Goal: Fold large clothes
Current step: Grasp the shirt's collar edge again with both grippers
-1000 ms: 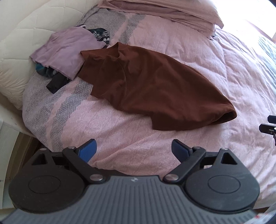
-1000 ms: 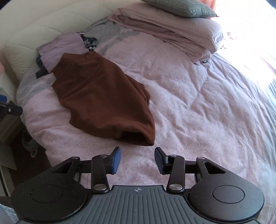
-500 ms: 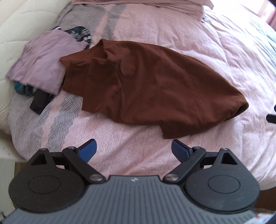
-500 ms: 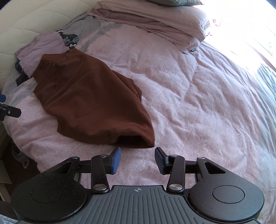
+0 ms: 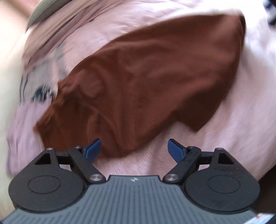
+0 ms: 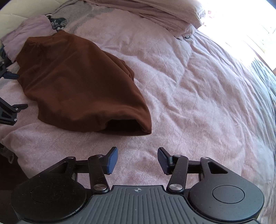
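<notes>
A large rust-brown shirt (image 6: 77,82) lies crumpled on the pink bed cover (image 6: 198,89), its open hem facing me in the right wrist view. My right gripper (image 6: 137,159) hovers open just in front of that hem, nothing between its fingers. In the blurred left wrist view the same brown shirt (image 5: 146,82) fills the middle. My left gripper (image 5: 134,149) is open, low over the shirt's near sleeve edge, holding nothing. The left gripper's fingers (image 6: 10,108) also show at the left edge of the right wrist view, beside the shirt.
A lilac garment (image 6: 25,32) and a dark patterned piece (image 6: 57,22) lie by the shirt's collar end. Pillows (image 6: 163,12) are stacked at the head of the bed. A cream quilted headboard (image 6: 19,6) runs along the far left. The bed edge drops off at the lower left.
My left gripper has swung fast toward the shirt's sleeve end and rotated, blurring its view. My right gripper has moved closer to the shirt's hem. Both stay open.
</notes>
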`<state>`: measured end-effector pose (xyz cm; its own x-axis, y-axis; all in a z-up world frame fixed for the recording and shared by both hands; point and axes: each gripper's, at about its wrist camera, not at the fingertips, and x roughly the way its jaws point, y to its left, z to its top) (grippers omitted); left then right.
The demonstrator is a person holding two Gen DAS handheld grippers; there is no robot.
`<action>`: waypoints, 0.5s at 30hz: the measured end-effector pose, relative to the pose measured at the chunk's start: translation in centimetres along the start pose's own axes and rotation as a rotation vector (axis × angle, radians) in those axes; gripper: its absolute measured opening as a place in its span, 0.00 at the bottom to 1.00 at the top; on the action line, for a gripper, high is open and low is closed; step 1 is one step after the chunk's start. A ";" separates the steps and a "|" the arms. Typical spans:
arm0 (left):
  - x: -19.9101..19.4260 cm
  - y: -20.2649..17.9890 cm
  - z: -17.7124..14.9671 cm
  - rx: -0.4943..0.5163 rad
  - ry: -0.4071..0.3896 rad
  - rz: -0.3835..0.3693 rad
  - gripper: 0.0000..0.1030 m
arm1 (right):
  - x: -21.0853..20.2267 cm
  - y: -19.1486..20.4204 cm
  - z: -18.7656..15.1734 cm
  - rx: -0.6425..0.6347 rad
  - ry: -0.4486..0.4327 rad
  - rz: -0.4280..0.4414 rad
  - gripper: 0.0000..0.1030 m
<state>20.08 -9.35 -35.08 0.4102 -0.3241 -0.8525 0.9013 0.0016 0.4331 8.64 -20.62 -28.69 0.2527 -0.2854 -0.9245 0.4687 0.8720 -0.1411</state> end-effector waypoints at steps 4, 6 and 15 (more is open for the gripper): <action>2.8 -1.6 -0.8 0.182 -0.033 0.066 0.75 | 1.1 -0.3 -0.3 0.001 0.004 -0.024 0.48; 3.2 -1.8 -0.8 0.245 -0.059 0.082 0.52 | 1.5 -0.4 -0.1 0.005 -0.016 -0.025 0.48; 1.3 3.7 1.3 0.111 -0.136 0.099 0.06 | 5.9 0.0 1.6 -0.017 -0.136 -0.048 0.41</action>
<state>23.79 -11.03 -34.23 0.4663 -0.4525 -0.7602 0.8337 -0.0626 0.5486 11.46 -22.90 -33.55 0.3431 -0.3774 -0.8602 0.4686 0.8624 -0.1914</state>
